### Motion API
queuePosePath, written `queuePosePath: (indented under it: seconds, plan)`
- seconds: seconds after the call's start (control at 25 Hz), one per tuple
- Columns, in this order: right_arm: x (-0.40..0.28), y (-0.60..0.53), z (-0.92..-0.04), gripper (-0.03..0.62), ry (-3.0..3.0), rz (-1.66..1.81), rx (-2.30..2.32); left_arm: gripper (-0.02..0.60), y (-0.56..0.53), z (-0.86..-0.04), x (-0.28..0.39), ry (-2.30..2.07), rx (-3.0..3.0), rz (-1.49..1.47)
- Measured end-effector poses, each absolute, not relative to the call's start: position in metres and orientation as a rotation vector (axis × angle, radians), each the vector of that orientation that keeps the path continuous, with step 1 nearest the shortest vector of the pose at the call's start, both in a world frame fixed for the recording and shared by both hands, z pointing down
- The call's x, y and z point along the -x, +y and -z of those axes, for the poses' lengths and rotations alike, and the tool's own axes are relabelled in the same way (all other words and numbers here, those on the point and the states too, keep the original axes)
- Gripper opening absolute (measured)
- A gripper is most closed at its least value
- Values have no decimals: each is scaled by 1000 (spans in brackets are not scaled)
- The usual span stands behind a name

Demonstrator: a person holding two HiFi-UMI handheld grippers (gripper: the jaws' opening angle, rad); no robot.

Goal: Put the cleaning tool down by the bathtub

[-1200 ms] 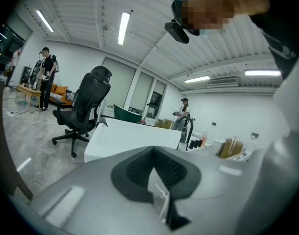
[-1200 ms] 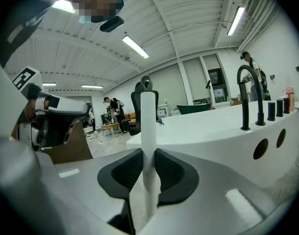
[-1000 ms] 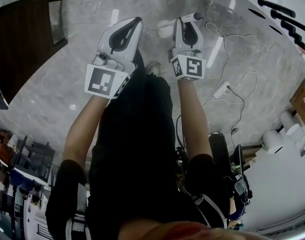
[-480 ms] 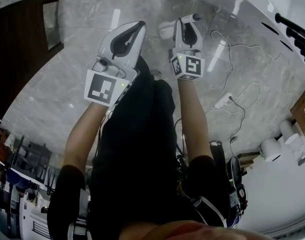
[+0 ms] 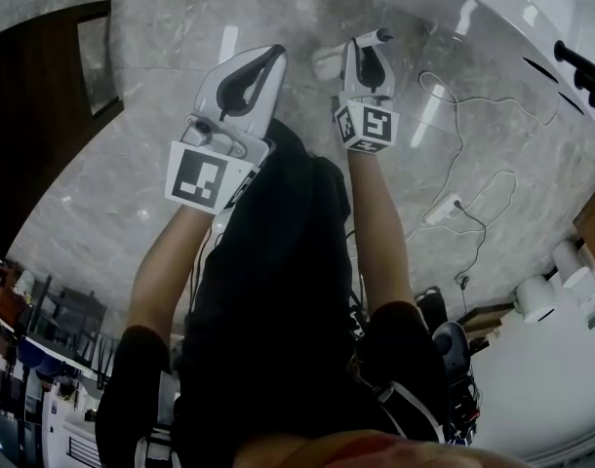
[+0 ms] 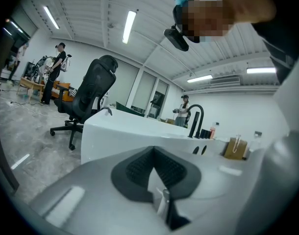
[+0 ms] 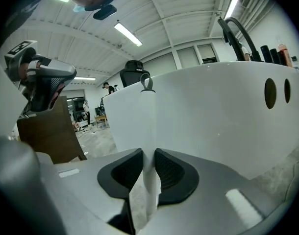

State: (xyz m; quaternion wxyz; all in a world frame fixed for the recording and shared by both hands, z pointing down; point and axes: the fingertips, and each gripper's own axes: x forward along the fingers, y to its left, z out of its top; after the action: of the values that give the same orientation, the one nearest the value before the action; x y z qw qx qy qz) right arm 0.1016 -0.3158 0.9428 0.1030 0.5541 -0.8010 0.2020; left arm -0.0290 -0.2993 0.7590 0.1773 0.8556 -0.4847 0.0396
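My right gripper [image 5: 370, 45] is shut on a thin white cleaning tool [image 7: 147, 146]. Its handle runs up between the black pads and ends in a loop [image 7: 147, 83]. In the head view a white part of the tool [image 5: 327, 63] shows just left of that gripper, over the marble floor. The white bathtub [image 7: 218, 116] rises close in front of the right gripper and curves along the head view's top right [image 5: 512, 8]. My left gripper [image 5: 266, 58] hangs beside the right one, shut with nothing in it; its pads [image 6: 139, 168] meet at the tips.
A dark wooden panel [image 5: 44, 96] stands at the left. A white cable with a power strip [image 5: 444, 208] lies on the floor at the right. A black faucet [image 6: 196, 119] and bottles sit on the tub rim. An office chair [image 6: 86, 99] and people stand beyond.
Both grippers have sunk toward the floor, side by side. The right one still holds the tool, and the left one stays shut.
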Motion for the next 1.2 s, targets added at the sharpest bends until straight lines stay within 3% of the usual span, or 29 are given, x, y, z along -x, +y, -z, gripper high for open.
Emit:
queuePosePath:
  seconds: [1.2]
  plan:
    - [-92, -366, -1019, 83, -2274, -650, -1651, 8, -323, -784, 49, -1373, -2403, -31]
